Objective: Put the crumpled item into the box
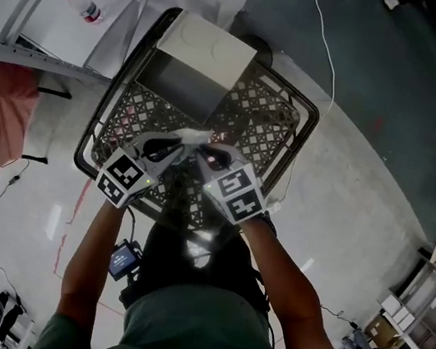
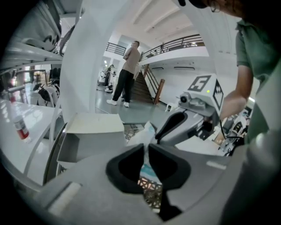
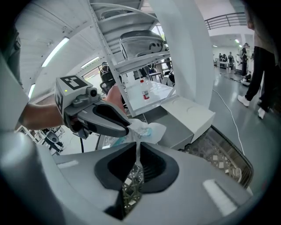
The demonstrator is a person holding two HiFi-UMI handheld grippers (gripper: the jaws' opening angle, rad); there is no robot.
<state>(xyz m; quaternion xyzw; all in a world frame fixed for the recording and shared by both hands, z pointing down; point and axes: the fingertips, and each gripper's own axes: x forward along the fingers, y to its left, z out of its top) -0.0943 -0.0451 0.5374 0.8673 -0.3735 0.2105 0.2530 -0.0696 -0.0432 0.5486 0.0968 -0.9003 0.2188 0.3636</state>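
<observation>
Left tool [image 2: 146, 150] and right tool [image 3: 137, 152] were both clamped on the same crumpled white wrapper [image 1: 194, 136], thin stuff with a teal patch. Each held one end, and each pair of jaws stood nearly together with only the sheet between.

The wrapper hung in the air between the two tips. It was on the person's side of the open white cardboard box [image 1: 207, 46], seemingly above its rim. Below it lay the floor of the black lattice plastic crate [image 1: 311, 117] in which the box stood.

Handling, as judged:
- Very light, limp, no stiffness of its own.
- Likely to flutter or cling to a pad on release.
- Could tear if the tools pulled apart.
- A pinch on a bunched edge looked enough, and one tool could probably carry it alone.

Room around the box:
- The mouth faced up with the flap folded back on the far side, and the opening looked wide for so small a load.
- Crate walls stood close on both sides of the box, and open lattice floor lay on its near side.
- A white table [image 1: 119, 23] with a red-capped bottle [image 1: 84, 8] lay beyond the box to the left.
- A white cable [image 1: 327, 51] ran on the floor right of the box, outside the crate.
- Nothing seen blocked a drop from above the box.
</observation>
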